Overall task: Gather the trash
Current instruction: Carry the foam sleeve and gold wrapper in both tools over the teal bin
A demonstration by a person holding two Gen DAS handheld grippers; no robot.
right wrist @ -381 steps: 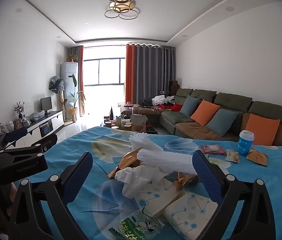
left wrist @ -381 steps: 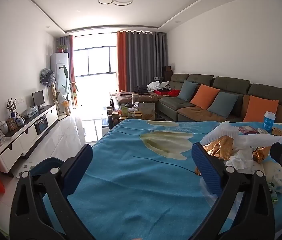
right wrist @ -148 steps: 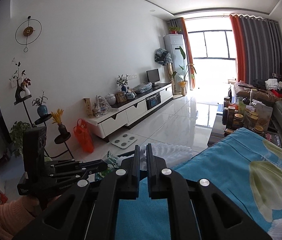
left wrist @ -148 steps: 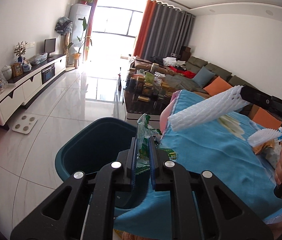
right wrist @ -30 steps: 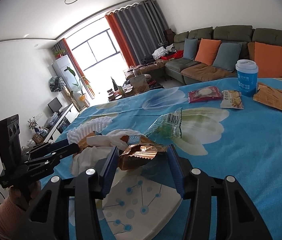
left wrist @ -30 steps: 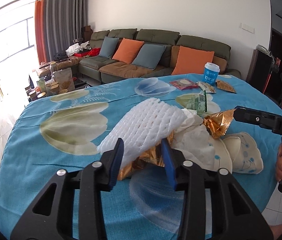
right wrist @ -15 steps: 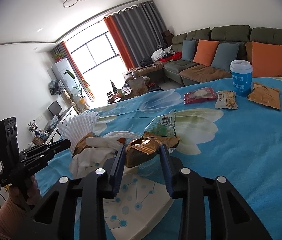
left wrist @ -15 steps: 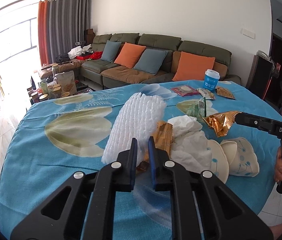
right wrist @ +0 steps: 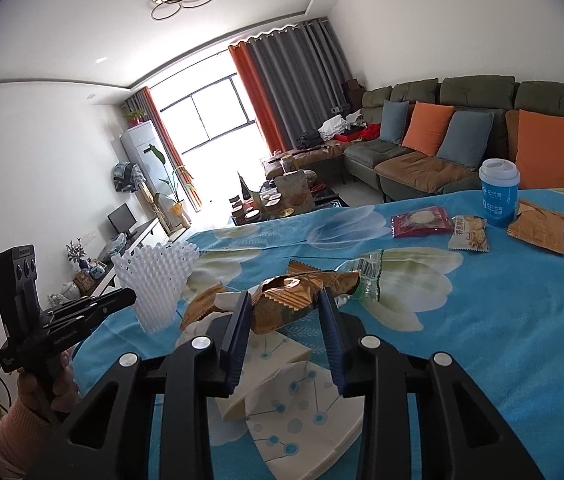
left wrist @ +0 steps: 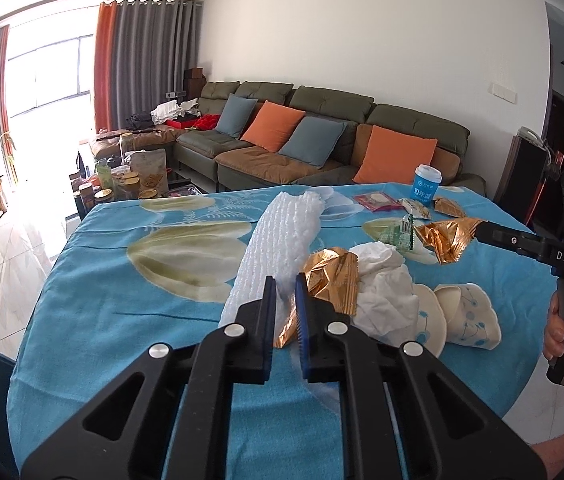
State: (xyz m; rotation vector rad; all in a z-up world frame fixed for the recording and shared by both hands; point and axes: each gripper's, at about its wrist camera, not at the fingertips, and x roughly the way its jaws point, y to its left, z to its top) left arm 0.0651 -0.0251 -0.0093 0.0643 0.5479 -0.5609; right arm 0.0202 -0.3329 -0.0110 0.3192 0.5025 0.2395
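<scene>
While both tongs grip trash above the blue-clothed desk (left wrist: 130, 320): two items lifted, the rest lying loose.

Left tongs (left wrist: 283, 292), pressed nearly together, pinch the lower end of a white foam fruit net (left wrist: 278, 236), centre of the left view. Right tongs (right wrist: 285, 312), partly closed, pinch a crumpled gold foil wrapper (right wrist: 293, 304), lower centre of the right view. Under them on the desk: second gold wrapper (left wrist: 333, 276), white tissue (left wrist: 381, 292), flattened paper cups (left wrist: 461, 316). Upper right of the right view: blue cup (right wrist: 498, 192), red packet (right wrist: 421, 220), yellow packet (right wrist: 469, 233), orange packet (right wrist: 537, 230).
</scene>
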